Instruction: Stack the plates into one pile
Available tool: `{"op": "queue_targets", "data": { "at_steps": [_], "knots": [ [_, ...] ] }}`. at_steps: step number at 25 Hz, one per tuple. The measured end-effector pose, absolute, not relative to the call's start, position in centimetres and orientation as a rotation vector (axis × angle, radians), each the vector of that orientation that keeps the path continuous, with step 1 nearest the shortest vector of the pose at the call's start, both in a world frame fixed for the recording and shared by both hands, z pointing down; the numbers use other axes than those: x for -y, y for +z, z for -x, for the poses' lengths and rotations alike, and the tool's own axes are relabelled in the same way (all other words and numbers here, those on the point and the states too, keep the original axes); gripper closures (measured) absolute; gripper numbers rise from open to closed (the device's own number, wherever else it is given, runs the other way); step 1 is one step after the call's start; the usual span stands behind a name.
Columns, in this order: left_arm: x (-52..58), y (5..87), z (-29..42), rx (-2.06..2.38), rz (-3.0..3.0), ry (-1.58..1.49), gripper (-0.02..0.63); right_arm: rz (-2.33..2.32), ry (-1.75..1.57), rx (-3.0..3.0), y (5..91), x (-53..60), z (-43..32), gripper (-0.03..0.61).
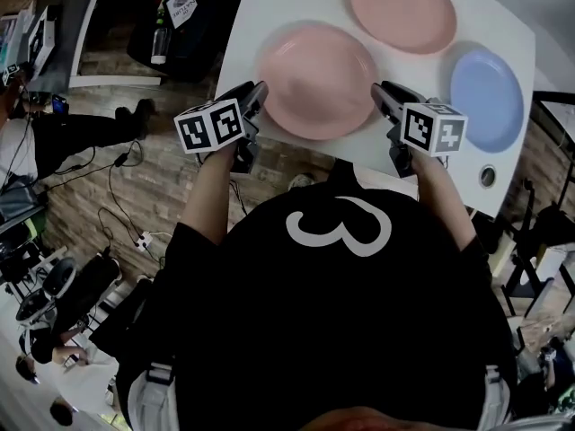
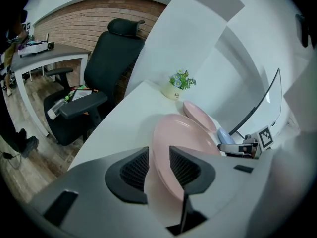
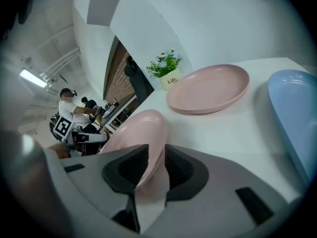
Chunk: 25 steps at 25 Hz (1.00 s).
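Left tongs (image 1: 258, 92) are down at the near edge of the table (image 1: 269, 7), jaws part-way open. The rim of the near pink plate (image 1: 314, 81) runs straight into the gap between the two ribbed pads. The pads flank the rim on either side, released, not clenched on it. Right tongs (image 1: 379, 91) mirror that on the opposite side: jaws apart to a similar width, the same plate's rim slipped in between the pads, again loose rather than gripped.

So the near pink plate lies on the table directly between the two tongs, its left edge inside the left jaws and its right edge inside the right jaws. Each tongs shows up in the other's view, straight across the plate. Both point forward and down at it.

Beyond that plate, away from both tongs, lies the far pink plate (image 1: 402, 9), flat on the table. It sits close to the near one, with a thin strip of white tabletop between them, and nearer the right tongs than the left. The blue plate (image 1: 486, 97) lies just to the outer side of the right tongs, near them and well apart from the left tongs. It is separate from both pink plates. A small flower pot (image 2: 179, 86) stands past the far pink plate, at the table's far end. Three plates, each on its own spot, none stacked yet
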<state>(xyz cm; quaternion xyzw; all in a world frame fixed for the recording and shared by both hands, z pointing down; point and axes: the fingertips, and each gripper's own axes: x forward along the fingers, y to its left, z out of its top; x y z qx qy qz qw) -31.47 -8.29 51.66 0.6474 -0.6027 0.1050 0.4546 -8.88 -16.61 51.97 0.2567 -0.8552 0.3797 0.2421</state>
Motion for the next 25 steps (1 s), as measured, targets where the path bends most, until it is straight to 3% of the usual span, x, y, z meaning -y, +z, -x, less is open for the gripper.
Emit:
{"op": "queue_targets", "data": {
  "at_steps": [18,25],
  "knots": [
    [7.5,54.3,31.6,1.451,-1.507,0.260,0.518,-0.743,1.070,2.277,53.9,15.8,9.7,0.491],
    [7.6,54.8,31.7,1.383,-1.498,0.257,0.557,-0.833,1.108,2.255,54.2,15.6,9.7,0.506]
  ]
}}
